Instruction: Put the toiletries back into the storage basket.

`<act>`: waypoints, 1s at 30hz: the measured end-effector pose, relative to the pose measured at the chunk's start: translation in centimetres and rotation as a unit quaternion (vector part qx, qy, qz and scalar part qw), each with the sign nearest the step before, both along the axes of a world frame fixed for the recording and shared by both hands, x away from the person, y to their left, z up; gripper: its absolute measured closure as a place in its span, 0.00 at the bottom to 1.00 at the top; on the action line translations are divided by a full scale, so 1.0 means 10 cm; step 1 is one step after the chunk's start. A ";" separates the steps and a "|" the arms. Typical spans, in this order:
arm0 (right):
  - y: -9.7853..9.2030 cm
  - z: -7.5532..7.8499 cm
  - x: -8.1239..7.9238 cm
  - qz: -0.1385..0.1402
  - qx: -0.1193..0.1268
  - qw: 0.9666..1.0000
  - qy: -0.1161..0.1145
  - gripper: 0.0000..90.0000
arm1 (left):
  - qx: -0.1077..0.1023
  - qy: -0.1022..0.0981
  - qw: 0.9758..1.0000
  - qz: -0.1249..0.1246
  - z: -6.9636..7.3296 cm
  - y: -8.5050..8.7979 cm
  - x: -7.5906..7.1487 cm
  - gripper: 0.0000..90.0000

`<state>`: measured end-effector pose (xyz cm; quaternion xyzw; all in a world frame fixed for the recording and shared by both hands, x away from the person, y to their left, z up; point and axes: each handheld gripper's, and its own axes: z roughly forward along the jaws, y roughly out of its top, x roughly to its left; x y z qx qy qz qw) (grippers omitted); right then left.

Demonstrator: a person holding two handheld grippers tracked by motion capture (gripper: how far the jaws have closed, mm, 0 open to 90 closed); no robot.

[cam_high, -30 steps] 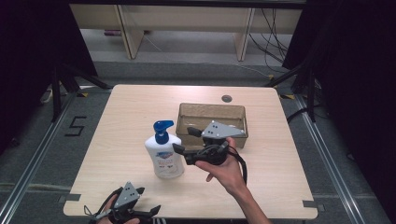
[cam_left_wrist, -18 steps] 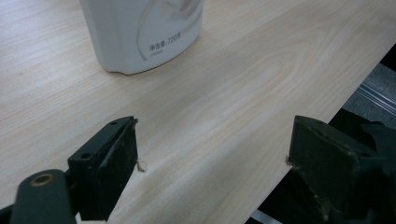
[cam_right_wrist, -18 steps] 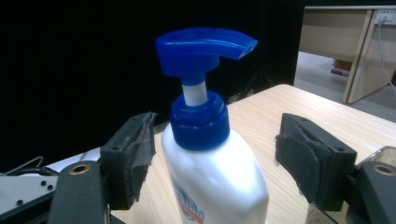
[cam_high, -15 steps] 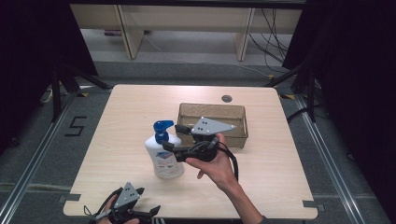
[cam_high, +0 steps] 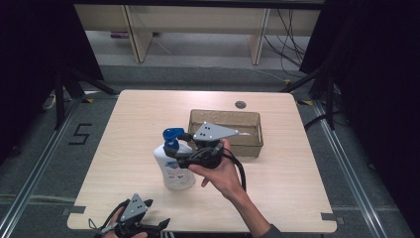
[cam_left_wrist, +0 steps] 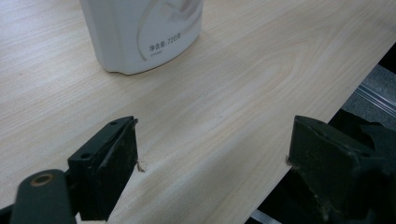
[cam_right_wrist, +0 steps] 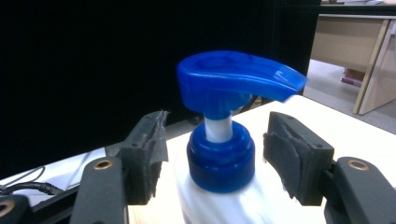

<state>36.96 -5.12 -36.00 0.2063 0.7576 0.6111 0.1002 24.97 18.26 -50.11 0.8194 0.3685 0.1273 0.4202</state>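
Closing around the blue collar of the soap bottle, the right gripper has pads not yet touching. Knocked off-centre, the bottle could be tipped onto the table. The left gripper is held released, nothing grasped.

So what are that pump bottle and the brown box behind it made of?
Bottle: looks like glossy white plastic with a printed label; its blue pump is shiny and slightly see-through. Box: clear brownish plastic, probably, since the table, pale wood-grain, shows through its walls.
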 end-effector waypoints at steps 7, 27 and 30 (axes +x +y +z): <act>0.05 0.05 0.04 -0.003 0.001 1.000 -0.013 0.52 | -0.007 -0.002 1.000 0.006 0.00 -0.02 -0.01 0.17; 0.10 0.03 0.05 -0.006 -0.004 1.000 -0.022 0.68 | -0.012 -0.003 1.000 0.003 0.00 -0.02 -0.01 0.17; 0.09 0.05 0.05 -0.015 0.006 1.000 -0.024 0.69 | -0.014 -0.001 1.000 0.004 0.01 -0.02 -0.02 0.17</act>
